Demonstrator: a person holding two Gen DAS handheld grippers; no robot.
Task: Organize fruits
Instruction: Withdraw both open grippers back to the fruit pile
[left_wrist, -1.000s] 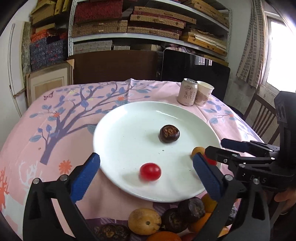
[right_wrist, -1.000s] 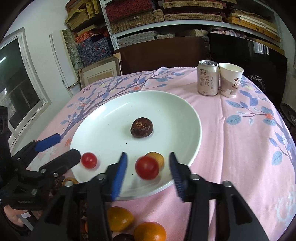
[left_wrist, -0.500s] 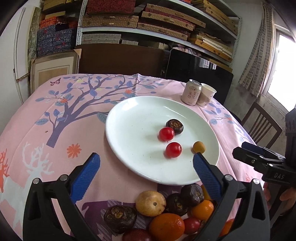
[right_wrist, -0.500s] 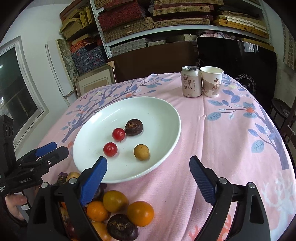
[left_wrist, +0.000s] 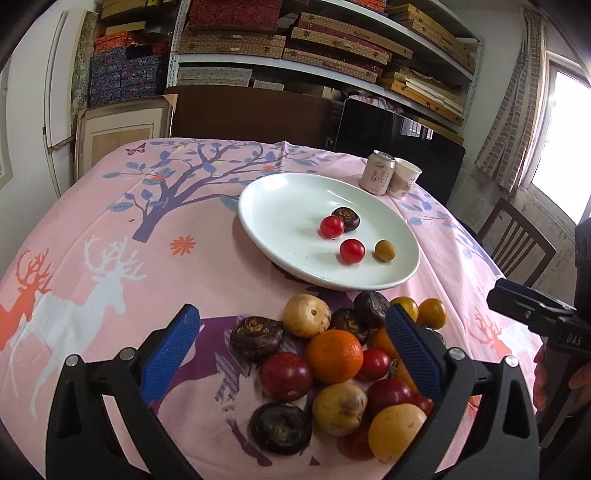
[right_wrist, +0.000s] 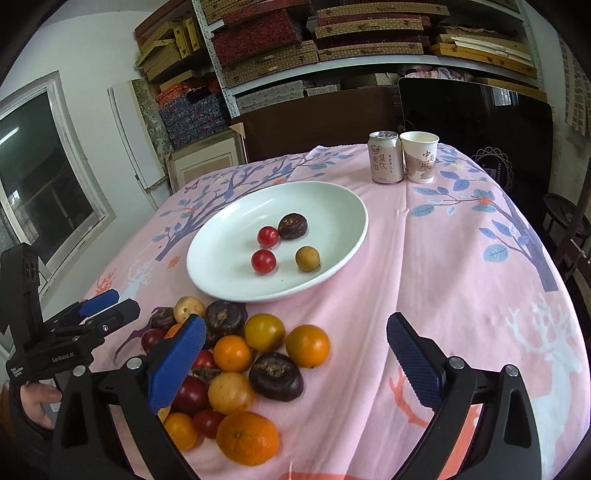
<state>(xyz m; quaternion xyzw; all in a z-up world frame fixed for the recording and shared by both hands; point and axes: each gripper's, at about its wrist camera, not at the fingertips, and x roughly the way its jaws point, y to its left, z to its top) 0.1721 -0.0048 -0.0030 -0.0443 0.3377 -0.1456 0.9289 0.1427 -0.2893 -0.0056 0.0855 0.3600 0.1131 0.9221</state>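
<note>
A white plate (left_wrist: 280, 199) (right_wrist: 332, 199) holds two red cherry tomatoes (left_wrist: 331, 226) (right_wrist: 263, 261), a dark water chestnut (left_wrist: 345, 218) (right_wrist: 292, 226) and a small yellow fruit (left_wrist: 385, 250) (right_wrist: 307, 259). A pile of mixed fruit (left_wrist: 334, 356) (right_wrist: 236, 354) lies on the cloth in front of the plate, with oranges, tomatoes, dark chestnuts and yellow fruits. My left gripper (left_wrist: 295, 343) is open and empty above the pile. My right gripper (right_wrist: 295, 350) is open and empty over the pile's right side.
A drink can (left_wrist: 379, 172) (right_wrist: 385, 157) and a paper cup (left_wrist: 404, 178) (right_wrist: 419, 157) stand behind the plate. The round table has a pink printed cloth (right_wrist: 480, 258). A wooden chair (left_wrist: 513, 242) stands at the right. Shelves of boxes line the back wall.
Both grippers have pulled back from the plate toward the near table edge. Both tomatoes, released a second ago, now lie still on the plate. More of the fruit pile is in view.
</note>
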